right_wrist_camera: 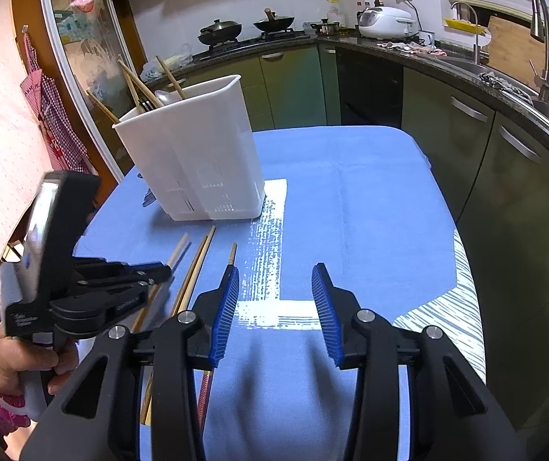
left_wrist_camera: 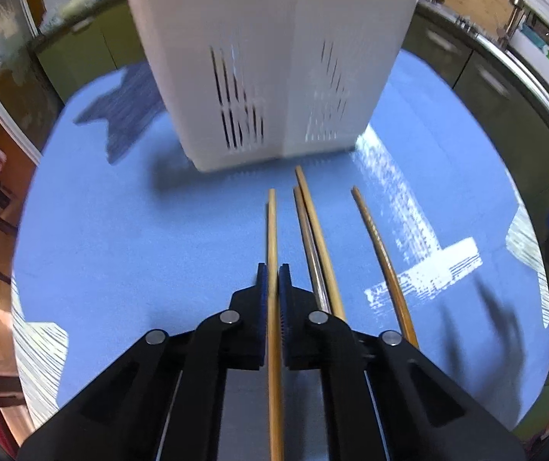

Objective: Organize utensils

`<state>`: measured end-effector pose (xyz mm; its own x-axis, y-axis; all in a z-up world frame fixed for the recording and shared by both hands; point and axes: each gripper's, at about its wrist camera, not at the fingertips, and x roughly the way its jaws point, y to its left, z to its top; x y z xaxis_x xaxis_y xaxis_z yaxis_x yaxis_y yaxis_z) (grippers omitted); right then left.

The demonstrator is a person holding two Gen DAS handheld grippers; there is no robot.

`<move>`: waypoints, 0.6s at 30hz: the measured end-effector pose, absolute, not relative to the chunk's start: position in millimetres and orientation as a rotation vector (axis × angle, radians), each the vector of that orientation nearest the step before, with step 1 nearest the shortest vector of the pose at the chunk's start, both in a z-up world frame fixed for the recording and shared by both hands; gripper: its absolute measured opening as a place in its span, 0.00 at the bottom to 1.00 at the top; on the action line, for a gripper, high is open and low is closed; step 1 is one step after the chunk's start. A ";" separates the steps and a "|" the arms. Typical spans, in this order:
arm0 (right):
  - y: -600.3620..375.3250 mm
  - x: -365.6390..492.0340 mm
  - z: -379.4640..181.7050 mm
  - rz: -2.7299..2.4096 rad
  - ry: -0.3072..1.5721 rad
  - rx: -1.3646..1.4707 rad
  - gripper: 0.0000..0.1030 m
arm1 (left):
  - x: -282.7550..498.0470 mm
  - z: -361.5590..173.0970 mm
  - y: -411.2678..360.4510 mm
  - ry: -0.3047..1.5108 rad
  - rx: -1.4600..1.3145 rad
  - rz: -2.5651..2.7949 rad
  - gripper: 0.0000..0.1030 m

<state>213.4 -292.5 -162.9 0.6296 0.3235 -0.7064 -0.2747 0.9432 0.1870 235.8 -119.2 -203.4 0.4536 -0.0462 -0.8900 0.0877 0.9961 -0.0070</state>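
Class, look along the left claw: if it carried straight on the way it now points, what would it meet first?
Probably the blue tablecloth just short of the white utensil holder, since the left claw, shut on a chopstick, points steeply down; depth is uncertain.

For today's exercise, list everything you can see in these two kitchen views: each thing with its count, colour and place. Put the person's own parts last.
Holder: one, white, on the table, far left.
Chopsticks in holder: several, tan, sticking out the top.
Loose chopsticks: three, tan or brown, on the cloth before the holder.
Gripped chopstick: one, tan, between the left pads.
Cloth: one, blue with white print, covering the table.
Woks: two, dark, on the stove.
Rice cooker: one, white, on the counter.
Left gripper: black, blue pads, shut.
Right gripper: black, blue pads, open.
Hand: one, holding the left gripper.
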 end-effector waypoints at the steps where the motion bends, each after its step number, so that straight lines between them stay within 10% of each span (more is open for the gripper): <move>1: -290.8 213.9 -163.2 0.344 0.824 0.058 0.39 | 232.3 -199.4 -118.5 1.078 0.044 -0.081 0.06; 18: -228.1 255.8 -202.0 0.389 1.002 -0.093 0.39 | 176.1 -121.4 -74.1 0.840 0.006 -0.091 0.05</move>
<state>255.8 -228.1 -202.0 0.4766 0.2754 -0.8349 -0.3599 0.9276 0.1005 176.1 -74.1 -121.4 0.6639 -0.0785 -0.7437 0.0832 0.9961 -0.0308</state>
